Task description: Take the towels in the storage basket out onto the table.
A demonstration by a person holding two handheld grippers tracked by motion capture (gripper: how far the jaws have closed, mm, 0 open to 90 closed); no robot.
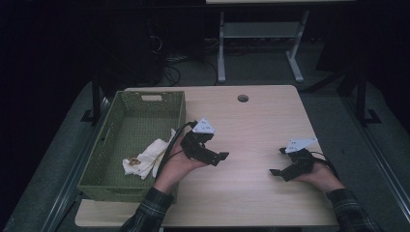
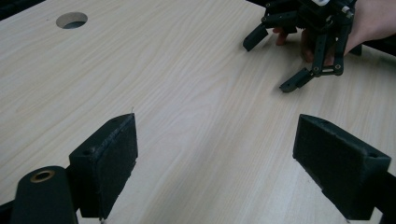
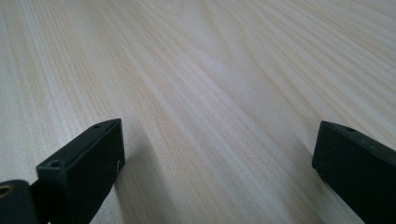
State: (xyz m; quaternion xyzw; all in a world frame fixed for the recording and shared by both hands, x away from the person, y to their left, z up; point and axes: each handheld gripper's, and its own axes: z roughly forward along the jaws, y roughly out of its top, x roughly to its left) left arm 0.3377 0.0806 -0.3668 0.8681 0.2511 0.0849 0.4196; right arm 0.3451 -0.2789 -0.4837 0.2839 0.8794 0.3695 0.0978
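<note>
Pictured over a pale wooden bench (image 1: 251, 125): left gripper (image 1: 217, 157) beside the green basket (image 1: 109, 140), fingers (image 2: 105, 163) spread wide, gripping nothing; right gripper (image 1: 276, 162) well apart, low over the bench's right half, fingers (image 3: 88, 158) likewise spread around bare wood. Lying crumpled in the near part of the basket, just left of the left hand (image 1: 176, 166), a white cloth (image 1: 145, 159)

No text, label, brand, number or sign can be read on anything in these views.
</note>
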